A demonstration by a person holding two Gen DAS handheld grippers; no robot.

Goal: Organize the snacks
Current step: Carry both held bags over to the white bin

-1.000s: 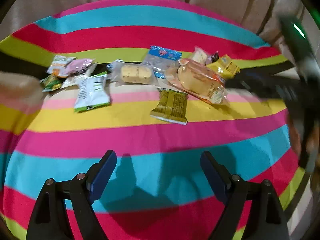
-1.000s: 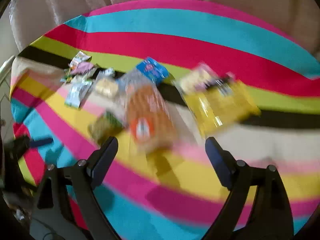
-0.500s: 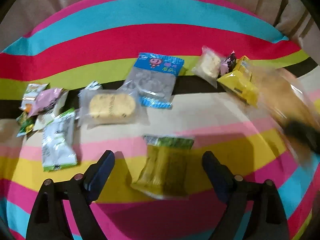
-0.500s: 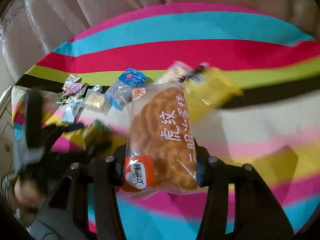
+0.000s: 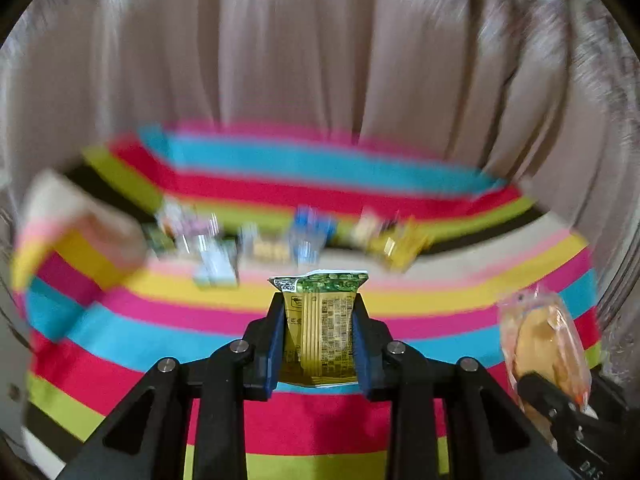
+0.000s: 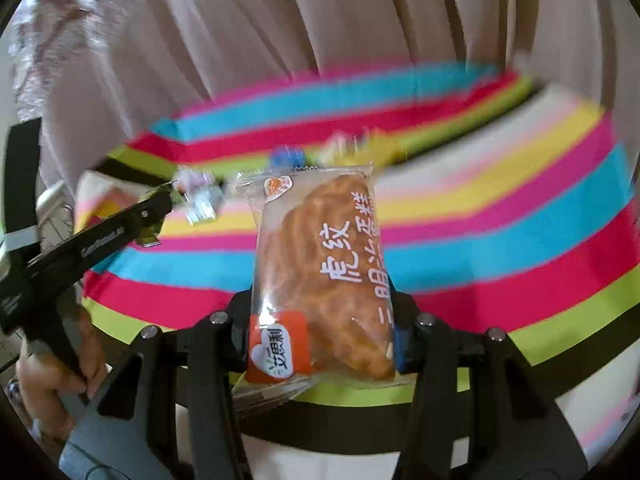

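My left gripper (image 5: 318, 300) holds a green-and-gold snack packet (image 5: 320, 332) upright above the striped cloth; its jaws are closing, with the blue pads pressed on both sides of the packet. My right gripper (image 6: 320, 304) is shut on a clear packet of orange-brown bread (image 6: 316, 240), also lifted off the cloth. The bread packet (image 5: 540, 340) shows at the lower right of the left wrist view. The left gripper (image 6: 160, 208) appears side-on at the left of the right wrist view.
Several small snack packets (image 5: 280, 240) lie in a blurred row across the far part of the striped cloth (image 5: 320, 420). A beige pleated curtain (image 5: 320, 60) hangs behind the table. A person's hand (image 6: 52, 368) grips the left tool's handle.
The left gripper closed on the green-and-gold packet and lifted it off the cloth. The right gripper, shut on the bread packet, rose and drew back from the row.
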